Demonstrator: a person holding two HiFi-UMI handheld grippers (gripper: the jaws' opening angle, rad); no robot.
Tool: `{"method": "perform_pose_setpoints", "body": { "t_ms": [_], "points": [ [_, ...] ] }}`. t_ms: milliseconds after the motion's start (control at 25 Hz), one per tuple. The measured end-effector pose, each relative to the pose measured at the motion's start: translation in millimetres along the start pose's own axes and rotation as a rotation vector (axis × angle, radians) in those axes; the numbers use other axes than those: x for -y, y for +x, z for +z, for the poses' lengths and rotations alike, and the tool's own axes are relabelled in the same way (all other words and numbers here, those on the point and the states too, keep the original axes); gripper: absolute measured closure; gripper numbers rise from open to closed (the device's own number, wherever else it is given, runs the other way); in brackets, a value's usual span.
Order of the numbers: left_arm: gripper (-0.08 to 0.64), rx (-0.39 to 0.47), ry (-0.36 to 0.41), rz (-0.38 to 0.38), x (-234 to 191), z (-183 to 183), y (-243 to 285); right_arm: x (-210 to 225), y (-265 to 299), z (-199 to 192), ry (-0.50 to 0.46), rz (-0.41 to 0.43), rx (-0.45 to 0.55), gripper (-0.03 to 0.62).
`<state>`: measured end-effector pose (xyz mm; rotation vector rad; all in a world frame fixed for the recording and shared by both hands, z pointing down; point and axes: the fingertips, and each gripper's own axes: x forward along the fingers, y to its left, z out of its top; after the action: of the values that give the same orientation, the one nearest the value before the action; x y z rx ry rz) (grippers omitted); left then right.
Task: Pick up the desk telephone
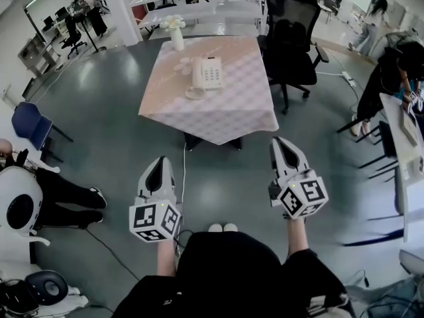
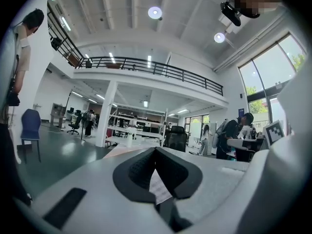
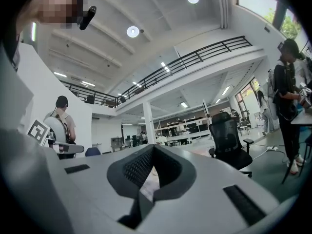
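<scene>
The white desk telephone (image 1: 207, 73) lies on a small table with a pale pink checked cloth (image 1: 225, 114), far ahead in the head view. A white vase of flowers (image 1: 176, 33) stands behind it, and a small round white dish (image 1: 195, 93) lies at its near left. My left gripper (image 1: 159, 159) and right gripper (image 1: 281, 142) are held level over the grey floor, well short of the table. Both are shut with nothing between the jaws. In the left gripper view (image 2: 156, 150) and the right gripper view (image 3: 152, 148) the closed jaws hide the telephone.
A black office chair (image 1: 291, 38) stands at the table's right side. A blue chair (image 1: 30, 123) and a seated person (image 1: 63, 191) are at the left. At the right, a person (image 1: 397, 71) bends over a desk (image 1: 401, 144). A cable (image 1: 183, 171) runs across the floor from under the table.
</scene>
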<state>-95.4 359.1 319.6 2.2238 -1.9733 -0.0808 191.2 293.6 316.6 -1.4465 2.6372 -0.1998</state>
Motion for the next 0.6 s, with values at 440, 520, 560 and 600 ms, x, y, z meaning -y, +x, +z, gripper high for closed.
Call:
{"method": "perform_pose_setpoints", "body": {
  "t_ms": [440, 520, 560, 600],
  "points": [
    [0.561, -0.006, 0.008, 0.024, 8.8, -7.6, 7.9, 13.6, 14.5, -6.3, -0.013, 0.021, 0.000, 0.600],
    [0.561, -0.010, 0.011, 0.024, 8.7, -9.0, 13.2, 14.7, 18.2, -7.1, 0.003, 0.032, 0.008, 0.600],
    [0.561, -0.013, 0.013, 0.022, 9.6, -9.5, 16.4, 16.2, 20.2, -7.8, 0.005, 0.034, 0.006, 0.600],
    [0.561, -0.017, 0.016, 0.019, 10.6, -9.9, 20.0, 17.9, 22.7, -8.7, 0.004, 0.035, -0.001, 0.600]
  ]
}}
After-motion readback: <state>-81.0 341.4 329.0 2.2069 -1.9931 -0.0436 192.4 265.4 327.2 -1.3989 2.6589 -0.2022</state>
